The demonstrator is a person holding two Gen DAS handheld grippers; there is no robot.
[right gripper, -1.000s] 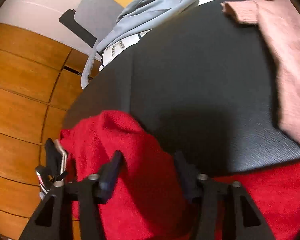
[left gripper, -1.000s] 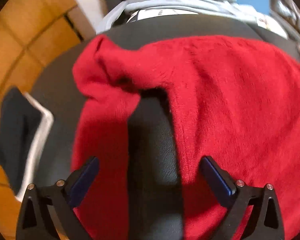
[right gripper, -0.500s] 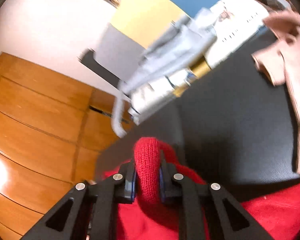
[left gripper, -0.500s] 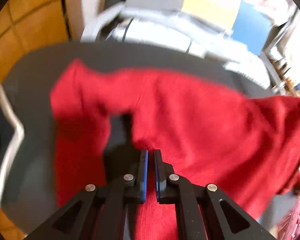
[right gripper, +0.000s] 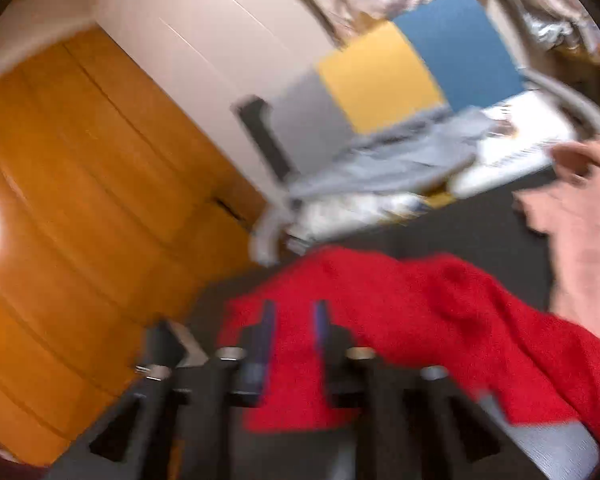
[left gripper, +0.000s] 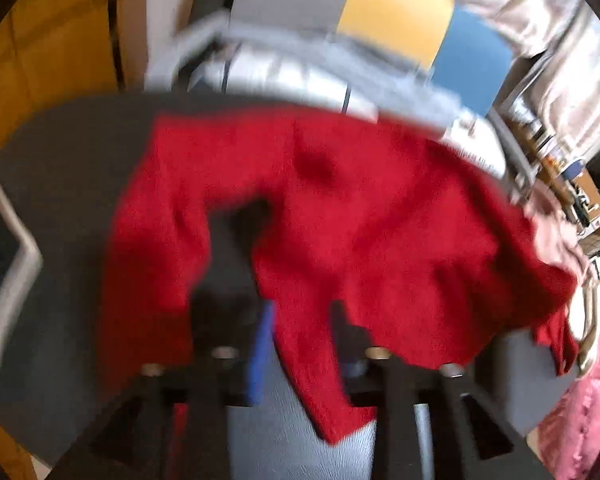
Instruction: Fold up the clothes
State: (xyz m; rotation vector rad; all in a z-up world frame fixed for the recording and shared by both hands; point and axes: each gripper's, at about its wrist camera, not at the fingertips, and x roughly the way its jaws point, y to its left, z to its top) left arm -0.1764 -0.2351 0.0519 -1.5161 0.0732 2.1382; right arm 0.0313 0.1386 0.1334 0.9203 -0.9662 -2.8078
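The red sweater (left gripper: pixel 380 220) is spread over the dark table (left gripper: pixel 68 160), filling the middle of the left wrist view, with one sleeve running down the left of the frame and a strip of hem drawn toward the lower centre. That strip passes between the jaws of the left gripper (left gripper: pixel 304 320), which stand about half apart and have just been opening. Through the blur it cannot be told whether the pads press on the knit or merely flank it.

In the right wrist view the sweater (right gripper: pixel 420 300) is seen rising from the lower right toward the lower centre. Red knit is seen between the jaws of the right gripper (right gripper: pixel 294 320), set at a narrow gap and likewise just opened further. Contact there cannot be confirmed either.

The main risk is judged to be slippage: with both jaws loosened, the heavy knit could be dropped, and the edge would fall back crumpled. If only one side is kept, the sweater would be dragged askew and the fold line lost. The loose sleeve could be trapped under the body. The pink garment (right gripper: pixel 580 240) at the right edge lies near and could be caught.
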